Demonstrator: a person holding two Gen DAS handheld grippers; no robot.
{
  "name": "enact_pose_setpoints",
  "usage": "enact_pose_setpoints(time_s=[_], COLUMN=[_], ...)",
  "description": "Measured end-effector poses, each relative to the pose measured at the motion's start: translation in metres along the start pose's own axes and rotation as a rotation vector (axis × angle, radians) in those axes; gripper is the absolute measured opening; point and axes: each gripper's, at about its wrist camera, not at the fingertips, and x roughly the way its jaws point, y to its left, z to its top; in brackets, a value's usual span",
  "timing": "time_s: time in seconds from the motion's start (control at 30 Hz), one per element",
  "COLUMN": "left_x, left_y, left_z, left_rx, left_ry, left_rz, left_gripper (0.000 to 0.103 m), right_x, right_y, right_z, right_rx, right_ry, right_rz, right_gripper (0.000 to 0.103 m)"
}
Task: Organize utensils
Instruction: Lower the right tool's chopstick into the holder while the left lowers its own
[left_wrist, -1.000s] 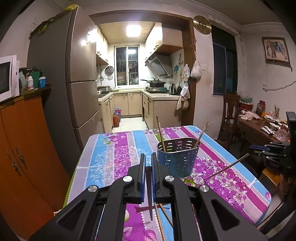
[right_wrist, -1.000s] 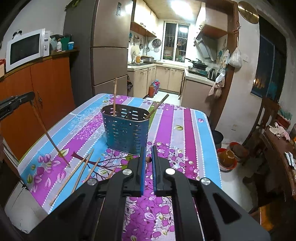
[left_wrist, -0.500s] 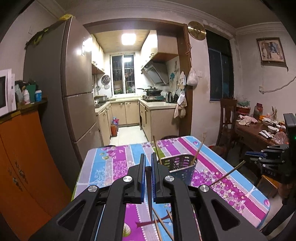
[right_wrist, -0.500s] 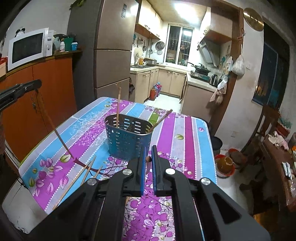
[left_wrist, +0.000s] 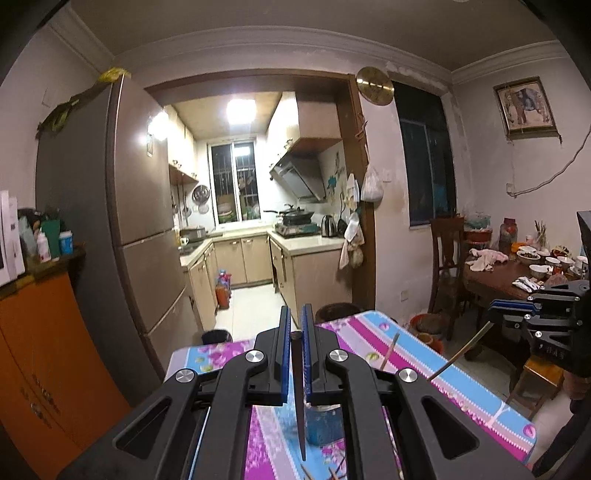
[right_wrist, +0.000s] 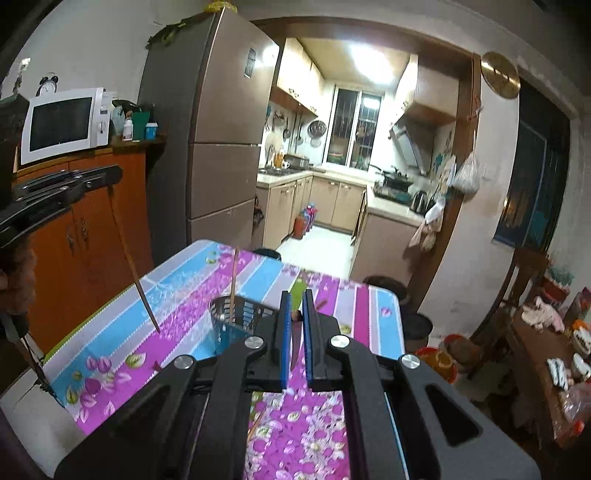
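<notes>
Wooden chopstick clenched in left gripper, another chopstick clenched in right gripper; blue caddy on table at 6 o'clock below both: lower tips vertically into caddy, avoiding rim.

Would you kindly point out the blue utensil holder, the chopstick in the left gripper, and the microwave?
blue utensil holder (right_wrist: 221, 338): right wrist view, on its perforated front wall.
chopstick in the left gripper (right_wrist: 135, 266): right wrist view, mid-shaft, hanging over the table.
microwave (right_wrist: 61, 123): right wrist view, on its dark door window.
</notes>
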Motion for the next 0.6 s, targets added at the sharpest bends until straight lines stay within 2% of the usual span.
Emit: enact_pose_setpoints(time_s=[0.33, 0.6], left_x=[0.035, 0.078], left_y=[-0.019, -0.027], left_z=[0.042, 0.056], left_rx=[0.037, 0.037], left_ry=[-0.043, -0.043], left_rz=[-0.022, -0.045], left_gripper=[0.007, 0.007], right_x=[0.01, 0.036], right_y=[-0.002, -0.006], right_z=[0.04, 0.055], right_rx=[-0.019, -0.005], right_ry=[-0.054, -0.06], right_rz=[0.012, 0.041], right_gripper=[0.004, 0.004])
